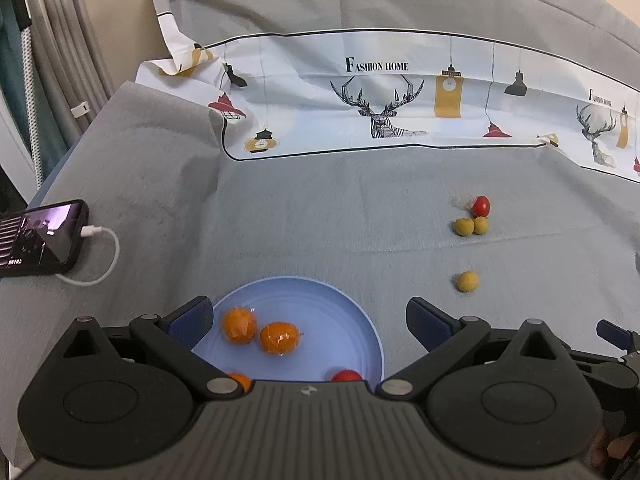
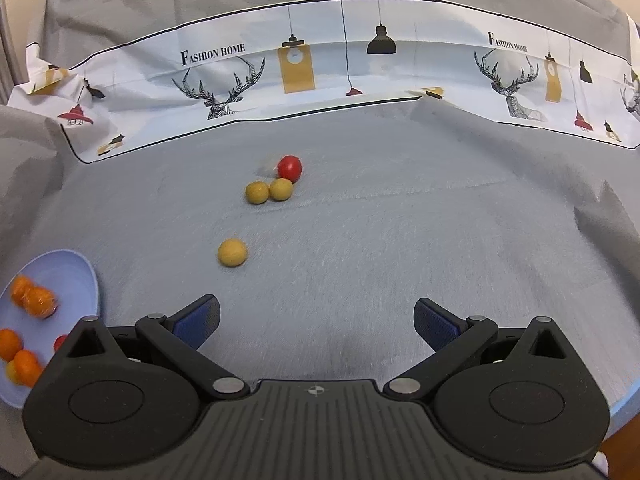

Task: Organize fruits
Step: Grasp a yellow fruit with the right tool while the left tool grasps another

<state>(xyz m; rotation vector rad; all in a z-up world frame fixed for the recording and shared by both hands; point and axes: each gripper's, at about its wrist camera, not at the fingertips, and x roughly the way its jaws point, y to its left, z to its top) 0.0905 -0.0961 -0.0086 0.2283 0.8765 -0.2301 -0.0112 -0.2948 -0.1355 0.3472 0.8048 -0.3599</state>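
Note:
A light blue plate (image 1: 352,312) (image 2: 68,268) lies on the grey cloth with several oranges (image 1: 279,337) (image 2: 38,300) and a red tomato (image 1: 346,375) in it. My left gripper (image 1: 310,322) hovers open above the plate, nothing between its fingers. Out on the cloth a red tomato (image 1: 481,205) (image 2: 289,167) touches two yellow-green fruits (image 1: 463,227) (image 2: 257,193). A third yellow fruit (image 1: 467,281) (image 2: 232,252) lies alone, nearer. My right gripper (image 2: 316,322) stands open and empty over bare cloth, right of the plate and short of the lone fruit.
A phone (image 1: 40,238) with a white charging cable (image 1: 102,256) lies at the table's left edge. A printed white cloth (image 1: 380,96) (image 2: 320,64) runs along the back. Grey fabric covers the table and the backdrop. Curtains (image 1: 60,40) hang at far left.

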